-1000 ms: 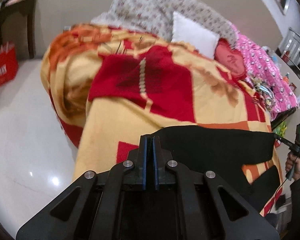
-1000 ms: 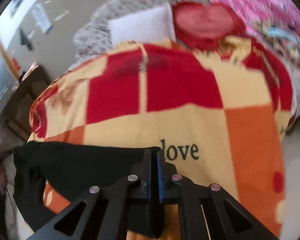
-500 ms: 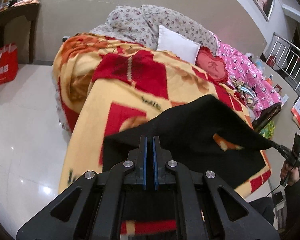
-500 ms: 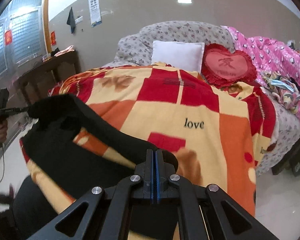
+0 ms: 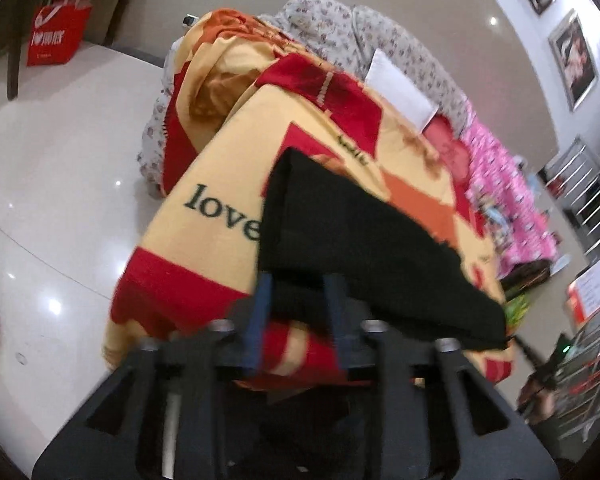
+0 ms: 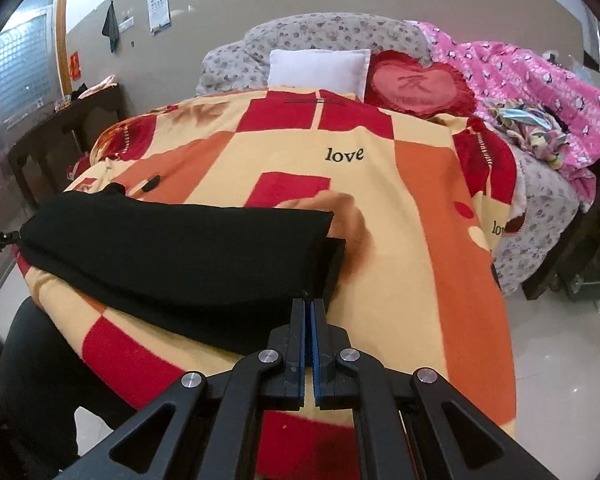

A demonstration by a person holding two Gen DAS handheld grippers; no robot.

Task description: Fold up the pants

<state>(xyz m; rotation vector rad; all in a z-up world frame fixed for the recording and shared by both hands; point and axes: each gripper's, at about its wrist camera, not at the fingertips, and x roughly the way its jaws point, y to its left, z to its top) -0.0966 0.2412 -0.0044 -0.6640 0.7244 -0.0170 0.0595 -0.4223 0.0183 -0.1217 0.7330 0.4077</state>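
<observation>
Lying folded over on the patterned blanket (image 6: 380, 208), black pants (image 6: 172, 252) sit near the bed's front edge; left gripper (image 5: 300, 292) jaws just opened, pants edge between the spread pads w/o pinch; right gripper (image 6: 309, 312) clamped on pants' near corner

Each view originates from a fisheye camera mounted behind its gripper's two fingers, looking forward and downward along them. The left wrist view is rolled, close above the near left edge of the blanket (image 5: 220, 240), facing diagonally across the bed toward the white pillow (image 5: 400, 88). The right wrist view sits level near the bed's near edge, facing straight toward the pillow. Both views share the folded black pants (image 6: 172, 256), the blanket, the pillow, the heart cushion (image 6: 416, 84) and the pink bedding (image 6: 532, 80).
</observation>
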